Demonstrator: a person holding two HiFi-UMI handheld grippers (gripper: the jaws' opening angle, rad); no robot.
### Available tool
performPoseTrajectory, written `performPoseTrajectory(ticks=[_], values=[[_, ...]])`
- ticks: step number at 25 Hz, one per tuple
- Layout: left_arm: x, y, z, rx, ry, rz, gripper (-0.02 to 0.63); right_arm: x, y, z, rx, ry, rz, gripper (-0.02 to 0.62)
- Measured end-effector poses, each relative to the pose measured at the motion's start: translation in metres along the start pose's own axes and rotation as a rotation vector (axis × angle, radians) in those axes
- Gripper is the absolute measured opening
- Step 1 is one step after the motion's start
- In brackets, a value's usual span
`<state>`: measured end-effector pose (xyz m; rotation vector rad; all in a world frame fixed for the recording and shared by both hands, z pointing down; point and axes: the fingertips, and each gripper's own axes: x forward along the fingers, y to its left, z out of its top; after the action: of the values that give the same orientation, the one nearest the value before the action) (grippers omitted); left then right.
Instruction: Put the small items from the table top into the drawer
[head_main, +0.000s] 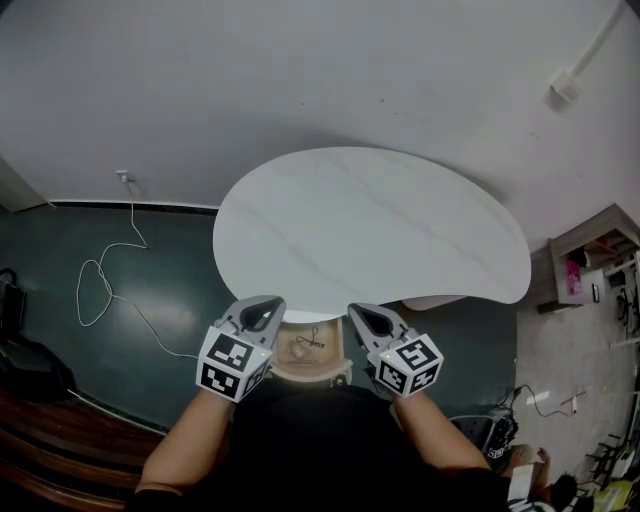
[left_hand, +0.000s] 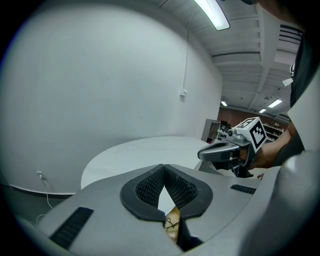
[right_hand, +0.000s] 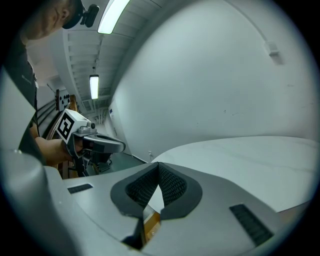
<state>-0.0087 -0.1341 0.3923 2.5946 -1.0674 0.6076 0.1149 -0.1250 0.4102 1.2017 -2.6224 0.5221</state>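
Note:
The white kidney-shaped table (head_main: 370, 230) fills the middle of the head view. Under its near edge a light wooden drawer (head_main: 300, 362) stands pulled out, with a small black wiry item (head_main: 311, 340) lying in it. My left gripper (head_main: 264, 318) hangs over the drawer's left side, and my right gripper (head_main: 364, 318) over its right side. Both are shut with nothing between the pads. In the left gripper view the pads (left_hand: 150, 187) meet at the tips, the drawer (left_hand: 172, 223) shows below them, and the right gripper (left_hand: 222, 151) is beside. In the right gripper view the pads (right_hand: 172, 186) also meet above the drawer (right_hand: 150, 221).
A white cable (head_main: 100, 285) loops over the dark green floor at the left. A wooden shelf unit (head_main: 590, 262) with small things stands at the right. The white wall rises behind the table. Dark wooden furniture (head_main: 50, 440) sits at the bottom left.

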Motion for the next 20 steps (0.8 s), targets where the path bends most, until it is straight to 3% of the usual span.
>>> performPoseTrajectory(ticks=[20], values=[[0.0038, 0.0032, -0.001, -0.006, 0.011, 0.0, 0.015, 0.0046, -0.0009, -0.0029, -0.007, 0.011, 0.001, 0.008]])
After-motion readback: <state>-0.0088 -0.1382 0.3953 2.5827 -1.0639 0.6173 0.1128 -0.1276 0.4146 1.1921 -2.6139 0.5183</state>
